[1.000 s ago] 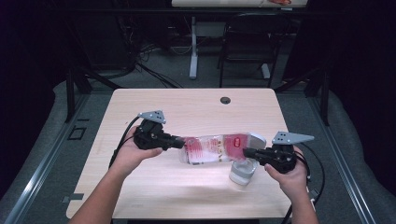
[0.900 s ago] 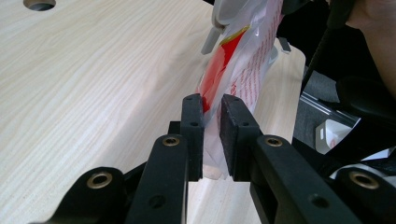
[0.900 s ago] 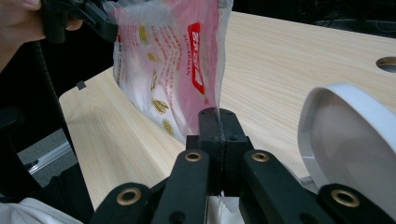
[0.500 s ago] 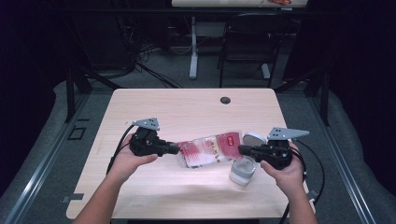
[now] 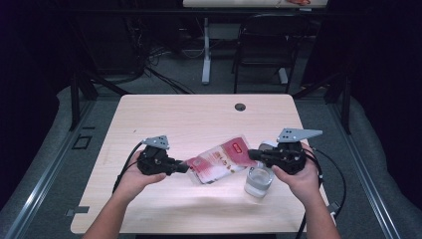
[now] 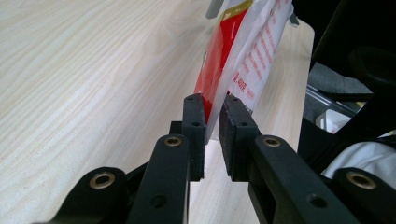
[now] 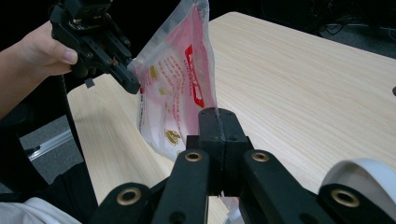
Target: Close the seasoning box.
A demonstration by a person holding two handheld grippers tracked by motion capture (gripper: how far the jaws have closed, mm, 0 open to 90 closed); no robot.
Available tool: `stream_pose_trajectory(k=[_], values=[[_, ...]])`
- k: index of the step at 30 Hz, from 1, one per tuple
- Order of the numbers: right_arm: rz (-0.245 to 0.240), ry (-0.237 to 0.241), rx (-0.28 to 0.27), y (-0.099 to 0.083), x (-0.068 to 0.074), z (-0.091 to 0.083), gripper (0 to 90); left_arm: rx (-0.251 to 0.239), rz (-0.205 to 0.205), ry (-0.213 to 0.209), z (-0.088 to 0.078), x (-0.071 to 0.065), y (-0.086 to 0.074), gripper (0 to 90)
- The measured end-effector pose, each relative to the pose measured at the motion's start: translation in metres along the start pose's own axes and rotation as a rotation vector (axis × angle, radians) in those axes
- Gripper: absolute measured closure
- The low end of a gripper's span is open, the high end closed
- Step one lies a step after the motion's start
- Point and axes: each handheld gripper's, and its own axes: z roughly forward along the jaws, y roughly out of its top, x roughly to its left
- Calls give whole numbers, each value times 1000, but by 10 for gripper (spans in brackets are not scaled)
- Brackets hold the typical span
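The left gripper (image 5: 184, 168) is clamped on the lower corner of the red-and-white pouch (image 5: 221, 159), its jaws having just closed a little further on the plastic between them; since a second ago it has dropped toward the worktop (image 5: 199, 119) while the right gripper (image 5: 251, 154), pinched tight on the pouch's other end, has lifted. So the pouch now hangs slanted above the worktop between the hands, left end low, right end high over the clear cup (image 5: 259, 181) near the right edge; to my eye, the low end would need raising for anything to run toward the cup.
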Motion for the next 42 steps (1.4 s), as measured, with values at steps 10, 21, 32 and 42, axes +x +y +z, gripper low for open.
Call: stream_pose_trajectory(k=[10,21,32,42], values=[[-18,14,5,9,6,8,900,19,6,16,3,0,-12,843],[-48,33,14,18,16,16,900,21,-3,27,8,3,-25,846],[-67,26,44,11,20,31,900,30,-24,56,17,10,-42,837],[-117,13,43,3,23,41,900,51,-42,78,29,14,-51,822]])
